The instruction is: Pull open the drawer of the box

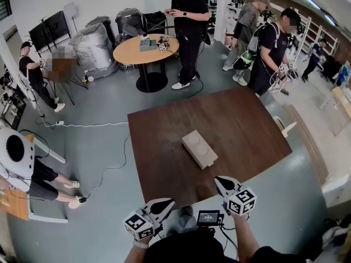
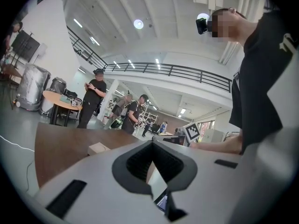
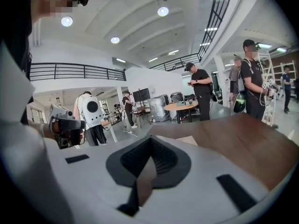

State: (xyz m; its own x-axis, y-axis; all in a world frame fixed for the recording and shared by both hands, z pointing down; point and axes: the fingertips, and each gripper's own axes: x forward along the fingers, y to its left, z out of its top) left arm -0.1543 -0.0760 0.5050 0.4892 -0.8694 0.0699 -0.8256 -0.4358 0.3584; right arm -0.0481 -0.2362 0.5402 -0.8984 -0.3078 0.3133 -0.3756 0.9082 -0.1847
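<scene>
In the head view the box (image 1: 200,148) lies near the middle of the dark bench (image 1: 159,163), angled across it, pale top up. I cannot make out which face carries the drawer. My left hand-held gripper (image 1: 163,204) and right hand-held gripper (image 1: 222,184) hang by the bench's near edge, well apart from the box, one to each side. I read that as a ready stance before the reach, so the pull has not begun.

In the left gripper view the left hand-held gripper (image 2: 152,169) has its jaws drawn together to a thin slit with nothing caught in them. The box (image 2: 98,148) sits small and far off to the left, across the bench top.

In the right gripper view the right hand-held gripper (image 3: 145,169) is likewise closed on nothing. A pale corner of the box (image 3: 189,140) shows just past the jaws. I judge I must open a jaw pair before taking the drawer front.
</scene>
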